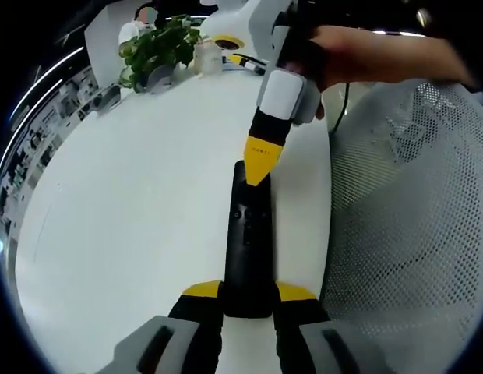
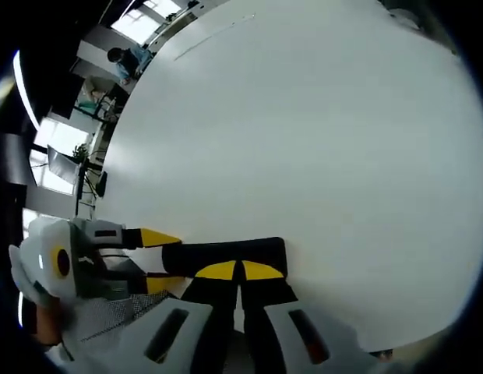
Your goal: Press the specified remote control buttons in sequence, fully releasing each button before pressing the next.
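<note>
No readable text anywhere. The yellow tip of the right gripper [image 1: 261, 160] carries small dark markings, too blurred to make out.

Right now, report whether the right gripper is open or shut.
Shut. In the left gripper view, the right gripper has its yellow tips together in one point on the remote, which the left gripper clamps.

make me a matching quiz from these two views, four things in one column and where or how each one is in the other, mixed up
Things:
1. remote control
2. right tool
3. potted plant
4. left tool

States or places:
A. at the table's far end
B. jaws closed together, yellow tip on the remote's upper end
C. black, lying flat on the white table
D. jaws on either side of the remote's near end

Pairs: 1-C, 2-B, 3-A, 4-D
</note>
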`<state>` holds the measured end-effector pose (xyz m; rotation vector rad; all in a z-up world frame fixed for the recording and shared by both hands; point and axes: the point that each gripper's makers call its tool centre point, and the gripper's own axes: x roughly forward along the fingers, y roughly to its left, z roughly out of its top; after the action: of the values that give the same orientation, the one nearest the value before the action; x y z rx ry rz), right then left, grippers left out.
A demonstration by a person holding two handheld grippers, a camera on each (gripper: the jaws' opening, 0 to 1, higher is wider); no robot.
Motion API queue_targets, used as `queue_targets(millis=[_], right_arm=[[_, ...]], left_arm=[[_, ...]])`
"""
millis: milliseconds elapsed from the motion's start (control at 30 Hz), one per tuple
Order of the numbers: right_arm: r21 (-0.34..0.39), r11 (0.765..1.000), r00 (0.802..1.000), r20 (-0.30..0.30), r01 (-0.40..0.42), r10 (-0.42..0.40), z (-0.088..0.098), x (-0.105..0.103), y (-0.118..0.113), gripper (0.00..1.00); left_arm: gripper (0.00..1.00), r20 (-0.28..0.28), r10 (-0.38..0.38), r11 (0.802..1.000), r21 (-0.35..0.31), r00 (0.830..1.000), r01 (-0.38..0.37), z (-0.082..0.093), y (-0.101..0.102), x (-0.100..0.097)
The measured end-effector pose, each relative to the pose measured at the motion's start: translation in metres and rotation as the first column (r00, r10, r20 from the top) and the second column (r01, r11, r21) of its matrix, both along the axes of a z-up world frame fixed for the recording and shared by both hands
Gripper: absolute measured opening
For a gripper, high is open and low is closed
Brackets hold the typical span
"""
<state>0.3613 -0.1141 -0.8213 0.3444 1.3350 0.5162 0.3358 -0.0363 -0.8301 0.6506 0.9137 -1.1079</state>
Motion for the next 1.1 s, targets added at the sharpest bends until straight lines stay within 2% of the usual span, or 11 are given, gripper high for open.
queue_targets(millis=[167,433,600,667,900,1033,1100], right_arm=[[-0.047,0.999,1.0,0.018,-0.008,0.009,0.001,-0.0001,0.0015,0.0],[-0.078,0.997,1.0,0.005,0.02,-0.02,-0.0008,0.0015,0.0006,0.0],[-0.105,0.994,0.996,0.083,-0.011,0.019,-0.0003,0.0026,0.0016,0.0],[-0.115,0.993,0.995,0.095,-0.028,0.039,-0.0009,0.0042,0.0011,0.0],[-0.072,0.997,0.996,0.087,0.001,0.006,-0.001,0.0031,-0.001,0.0],[-0.06,0.998,0.996,0.09,-0.012,0.018,-0.0003,0.0029,0.0008,0.0],[-0.061,0.998,0.997,0.07,-0.015,0.019,-0.0006,0.0046,0.0006,0.0]], left_arm=[[0.24,0.007,0.028,0.999,-0.015,1.0,-0.028,0.0005,-0.0004,0.0007],[0.25,0.019,0.072,0.997,-0.032,0.997,-0.071,0.0008,-0.0008,0.0008],[0.25,0.029,0.117,0.99,-0.076,0.993,-0.115,-0.0003,-0.0014,0.0019],[0.25,0.034,0.112,0.991,-0.079,0.993,-0.11,-0.0003,-0.0013,0.002],[0.25,0.039,0.095,0.993,-0.071,0.995,-0.092,0.0001,-0.0026,0.0023],[0.25,0.034,0.088,0.994,-0.067,0.996,-0.085,0.0,-0.0028,0.0021],[0.25,0.03,0.079,0.995,-0.064,0.996,-0.077,-0.0001,-0.0032,0.0021]])
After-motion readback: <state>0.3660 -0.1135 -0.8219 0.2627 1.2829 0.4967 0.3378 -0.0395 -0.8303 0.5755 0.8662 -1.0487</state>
